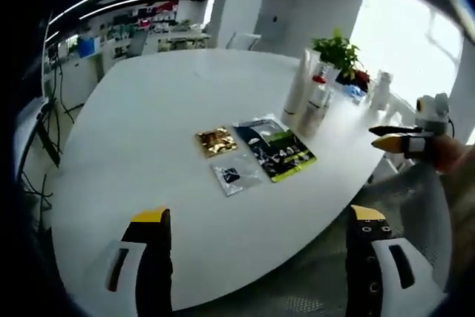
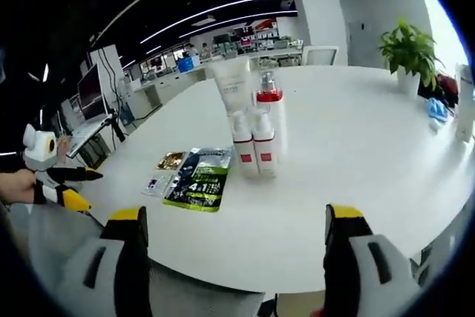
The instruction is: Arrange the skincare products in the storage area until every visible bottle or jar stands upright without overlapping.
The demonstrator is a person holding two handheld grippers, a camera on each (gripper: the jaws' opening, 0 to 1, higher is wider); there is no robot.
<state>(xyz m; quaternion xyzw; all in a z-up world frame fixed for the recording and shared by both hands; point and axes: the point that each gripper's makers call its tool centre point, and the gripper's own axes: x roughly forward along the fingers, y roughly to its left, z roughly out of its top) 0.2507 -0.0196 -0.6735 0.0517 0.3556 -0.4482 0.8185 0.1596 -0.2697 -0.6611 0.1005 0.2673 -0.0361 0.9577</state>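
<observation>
— Where are the bottles? 
— Bunched upright at upper right of the left gripper view (image 1: pixel 308 102), near the tabletop (image 1: pixel 148 146) far edge; three flat sachets (image 1: pixel 256 150) lie mid-frame, bare white all round.
— The hand-held grippers?
— Left hand-held gripper (image 1: pixel 260 220) and right hand-held gripper (image 2: pixel 234 220) hang off the near edge, jaws wide apart, holding nothing.

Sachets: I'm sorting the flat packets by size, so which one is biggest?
The dark sachet with the green label, clearly larger than the gold sachet and small clear sachet.
</observation>
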